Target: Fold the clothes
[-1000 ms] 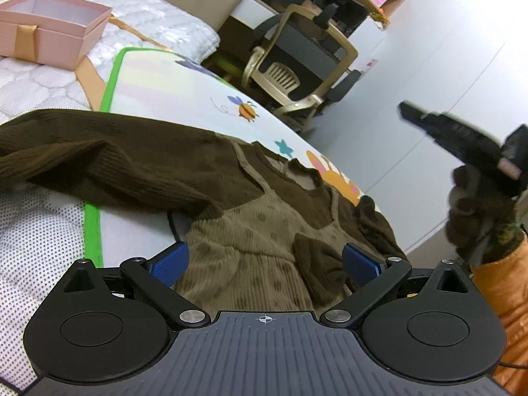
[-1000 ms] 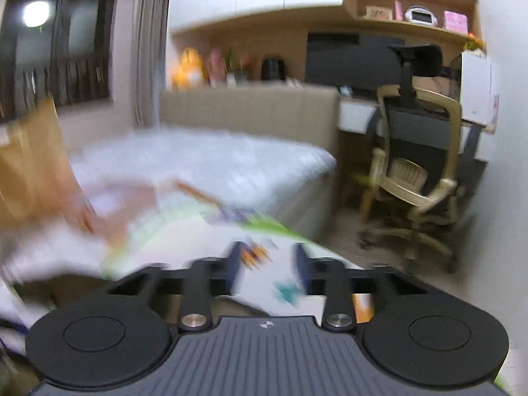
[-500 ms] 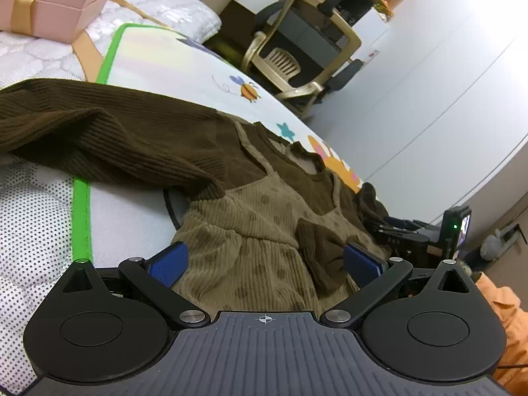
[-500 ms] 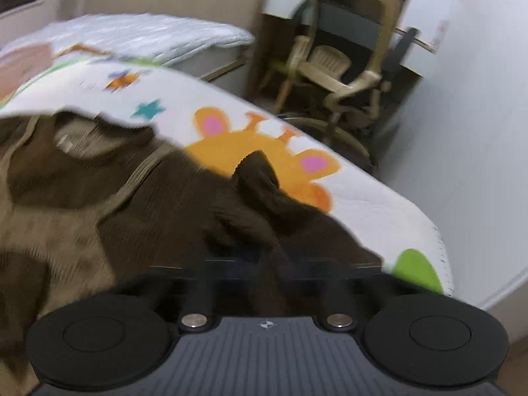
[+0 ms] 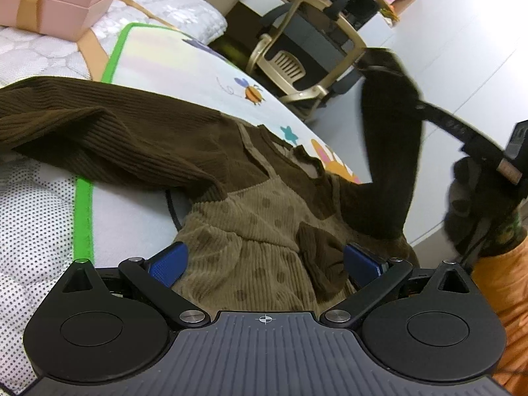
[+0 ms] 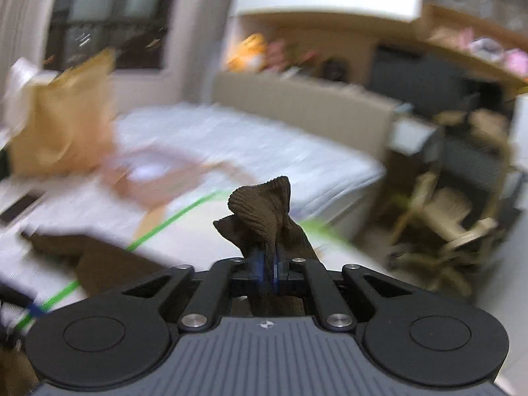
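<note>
A small brown ribbed top with a tan dotted pinafore front [image 5: 257, 227] lies on a white play mat [image 5: 184, 66]. Its left sleeve [image 5: 99, 132] stretches out to the left, flat on the mat. My left gripper [image 5: 264, 264] is open, its blue pads either side of the pinafore's lower part. The right sleeve [image 5: 389, 151] hangs lifted off the mat, and my right gripper [image 5: 369, 62] is shut on its cuff. In the right wrist view that brown cuff [image 6: 264, 211] sticks up from between the closed blue pads [image 6: 260, 269] of my right gripper [image 6: 269, 269].
A pink open box [image 5: 56, 3] sits on the quilted bed at the far left. A gold-framed office chair [image 5: 307, 66] stands beyond the mat's far edge. The mat's green border [image 5: 82, 211] runs down the left. A gloved hand and orange sleeve [image 5: 501, 280] fill the right edge.
My right gripper went down to the right sleeve, closed on its cuff and has lifted it up off the mat. The left gripper has stayed over the pinafore.
</note>
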A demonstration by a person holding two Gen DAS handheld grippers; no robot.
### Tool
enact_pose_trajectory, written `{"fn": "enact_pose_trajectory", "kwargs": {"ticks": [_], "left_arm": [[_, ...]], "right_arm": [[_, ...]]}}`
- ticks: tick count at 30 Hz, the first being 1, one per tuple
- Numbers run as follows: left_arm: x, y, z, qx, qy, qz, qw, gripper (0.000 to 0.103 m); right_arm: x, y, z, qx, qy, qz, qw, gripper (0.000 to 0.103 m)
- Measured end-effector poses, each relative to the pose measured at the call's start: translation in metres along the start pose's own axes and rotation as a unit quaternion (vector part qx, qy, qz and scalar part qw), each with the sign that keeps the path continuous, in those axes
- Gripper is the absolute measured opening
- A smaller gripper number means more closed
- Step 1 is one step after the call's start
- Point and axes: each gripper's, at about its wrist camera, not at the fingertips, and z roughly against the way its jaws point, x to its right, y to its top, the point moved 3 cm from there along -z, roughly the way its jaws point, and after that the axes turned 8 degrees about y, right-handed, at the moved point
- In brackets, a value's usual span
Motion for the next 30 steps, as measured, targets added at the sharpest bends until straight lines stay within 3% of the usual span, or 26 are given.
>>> {"fn": "enact_pose_trajectory", "kwargs": {"ticks": [2, 4, 8, 13, 17, 20, 21, 23, 24, 26, 30], "left_arm": [[-0.001, 0.001, 0.002, 0.004, 0.002, 0.006, 1.0, 0.103], [-0.003, 0.003, 0.004, 0.008, 0.007, 0.016, 0.9998, 0.103], [-0.009, 0.008, 0.009, 0.024, 0.018, 0.039, 0.9988, 0.103], [-0.025, 0.024, -0.003, 0.037, 0.028, 0.114, 0.9924, 0.102], [-0.047, 0.034, -0.018, 0.05, 0.047, 0.212, 0.975, 0.102], [-0.05, 0.044, -0.02, 0.077, 0.067, 0.236, 0.9663, 0.099], [-0.049, 0.047, -0.022, 0.086, 0.08, 0.233, 0.9653, 0.096], [-0.046, 0.053, -0.027, 0.096, 0.115, 0.216, 0.9647, 0.059], [-0.045, 0.056, -0.03, 0.098, 0.133, 0.203, 0.9651, 0.054], [-0.039, 0.06, -0.034, 0.103, 0.162, 0.171, 0.9664, 0.03], [-0.003, 0.067, -0.033, 0.136, 0.216, 0.034, 0.9663, 0.022]], "right_arm": [[-0.01, -0.015, -0.017, -0.023, 0.021, -0.003, 1.0, 0.033], [-0.009, -0.023, -0.012, -0.015, 0.029, -0.014, 0.999, 0.047], [0.017, -0.035, 0.016, 0.014, 0.016, -0.073, 0.997, 0.064], [0.046, -0.077, 0.049, 0.025, -0.017, -0.162, 0.986, 0.07], [0.053, -0.124, 0.067, 0.034, -0.038, -0.206, 0.977, 0.071], [0.063, -0.15, 0.076, 0.058, -0.045, -0.242, 0.967, 0.077], [0.067, -0.157, 0.078, 0.065, -0.048, -0.253, 0.964, 0.079], [0.074, -0.17, 0.077, 0.074, -0.047, -0.277, 0.957, 0.081], [0.077, -0.175, 0.075, 0.076, -0.043, -0.29, 0.953, 0.081], [0.085, -0.179, 0.08, 0.092, -0.031, -0.315, 0.944, 0.085], [0.095, -0.185, 0.083, 0.106, -0.014, -0.354, 0.929, 0.086]]}}
